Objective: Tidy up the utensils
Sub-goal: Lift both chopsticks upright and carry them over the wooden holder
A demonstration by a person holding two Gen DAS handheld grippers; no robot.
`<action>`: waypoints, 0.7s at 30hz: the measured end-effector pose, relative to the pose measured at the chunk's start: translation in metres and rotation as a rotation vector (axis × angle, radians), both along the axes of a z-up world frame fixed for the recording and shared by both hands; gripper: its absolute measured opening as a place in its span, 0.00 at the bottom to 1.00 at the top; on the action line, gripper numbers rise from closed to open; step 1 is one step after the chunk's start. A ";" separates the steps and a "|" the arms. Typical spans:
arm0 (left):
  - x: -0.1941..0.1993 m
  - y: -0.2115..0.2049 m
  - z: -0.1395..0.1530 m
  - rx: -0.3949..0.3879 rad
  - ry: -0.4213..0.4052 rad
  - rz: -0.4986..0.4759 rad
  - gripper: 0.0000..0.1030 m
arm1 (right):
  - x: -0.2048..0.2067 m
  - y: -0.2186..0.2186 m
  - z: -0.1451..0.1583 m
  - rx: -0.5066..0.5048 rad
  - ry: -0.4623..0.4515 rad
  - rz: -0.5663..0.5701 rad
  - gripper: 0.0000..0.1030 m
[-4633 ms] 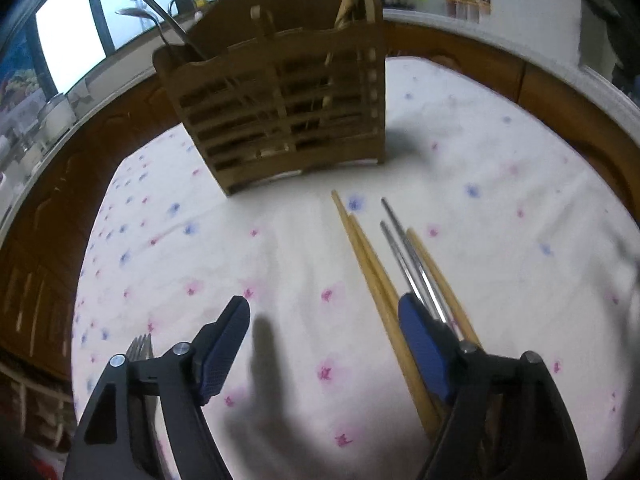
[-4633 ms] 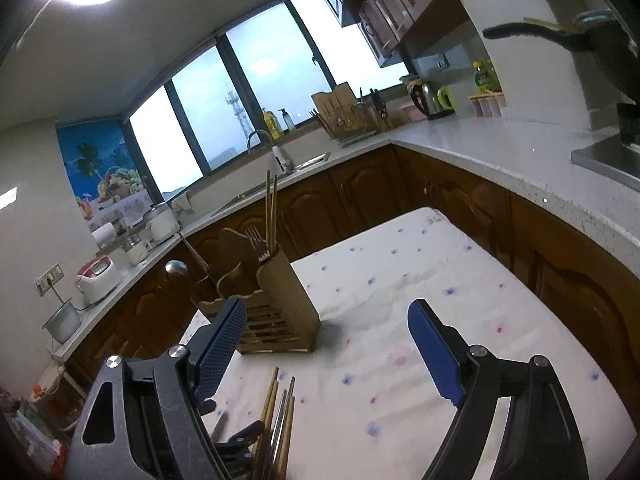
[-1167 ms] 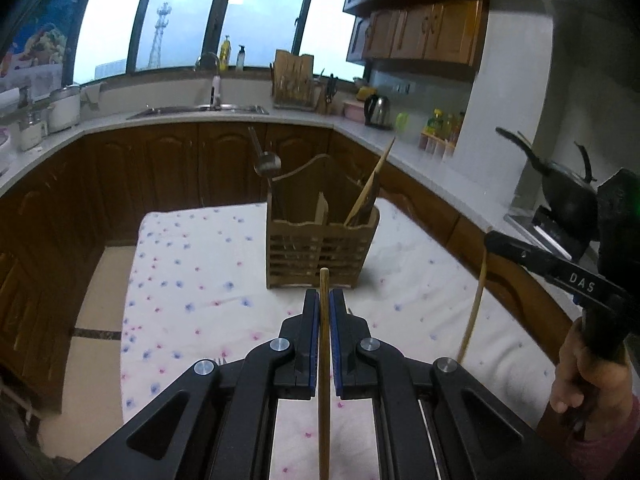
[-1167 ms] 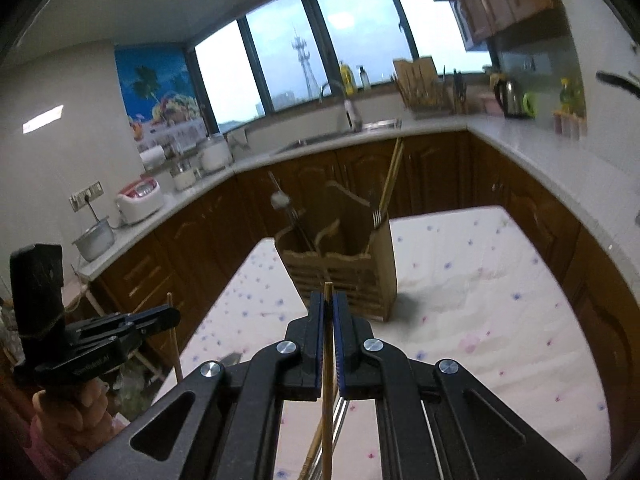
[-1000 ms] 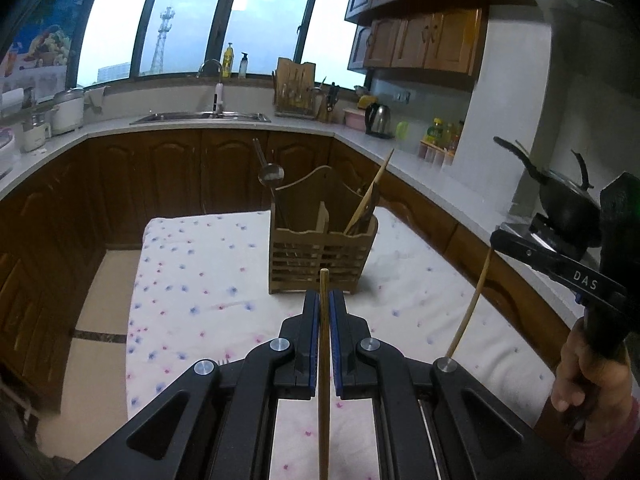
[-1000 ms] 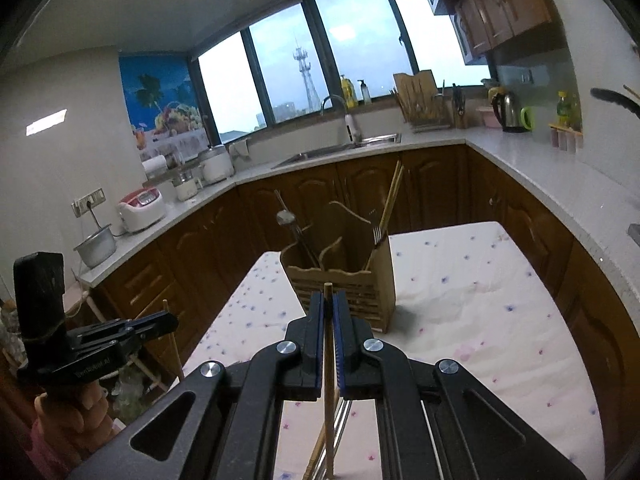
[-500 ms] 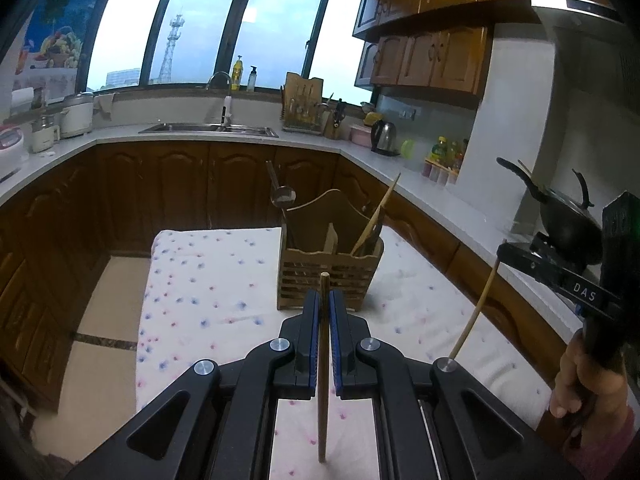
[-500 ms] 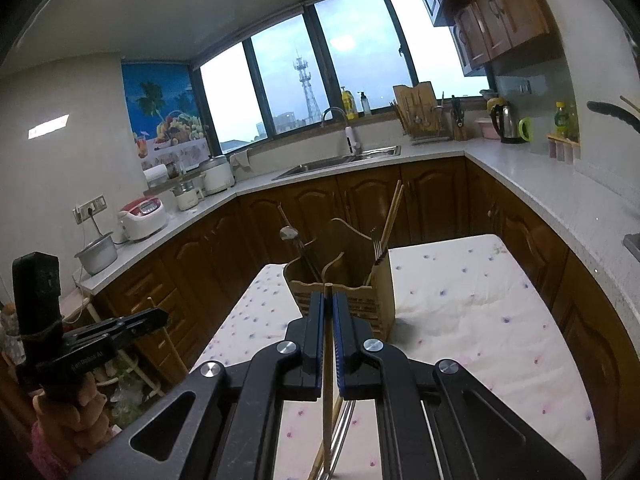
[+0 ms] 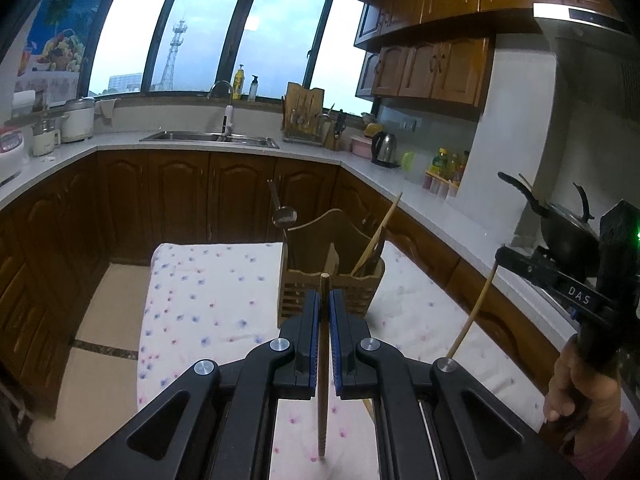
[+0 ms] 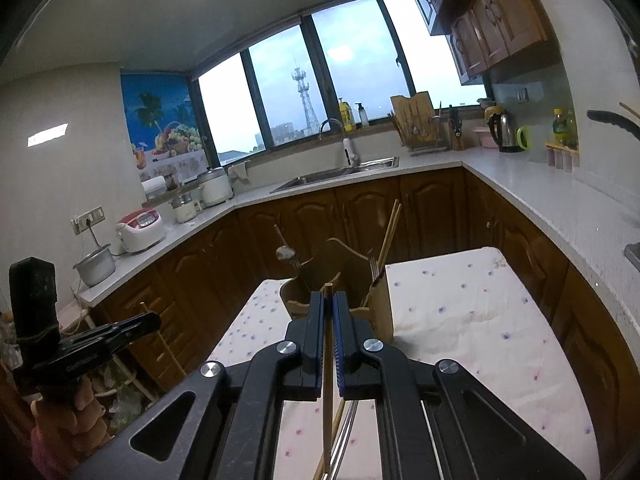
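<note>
Chopstick (image 9: 322,364) stands upright, long axis vertical, clamped in the left tongs (image 9: 324,312) above the table (image 9: 200,292). The right tongs (image 10: 328,316) grip another wooden chopstick (image 10: 327,380), likewise upright, before the wooden holder (image 10: 376,296).

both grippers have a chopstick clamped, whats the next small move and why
Probably carry the left gripper forward to the wooden caddy and lower its chopstick into the compartment that already holds chopsticks. Both jaws are shut on upright sticks lifted off the tablecloth, and the caddy stands straight ahead.
</note>
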State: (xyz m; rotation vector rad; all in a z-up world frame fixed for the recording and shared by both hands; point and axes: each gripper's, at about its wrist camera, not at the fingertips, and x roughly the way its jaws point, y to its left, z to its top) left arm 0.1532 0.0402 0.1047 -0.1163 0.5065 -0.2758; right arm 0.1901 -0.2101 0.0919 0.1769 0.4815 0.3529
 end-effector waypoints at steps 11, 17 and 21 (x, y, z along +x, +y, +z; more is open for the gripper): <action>0.015 0.000 0.010 -0.016 -0.052 0.004 0.04 | 0.017 0.001 0.009 0.017 -0.036 -0.003 0.04; 0.027 0.003 0.015 -0.029 -0.079 0.023 0.04 | 0.029 -0.002 0.021 0.033 -0.081 -0.025 0.04; 0.038 0.007 0.020 -0.037 -0.111 0.027 0.04 | 0.042 -0.006 0.034 0.047 -0.117 -0.039 0.04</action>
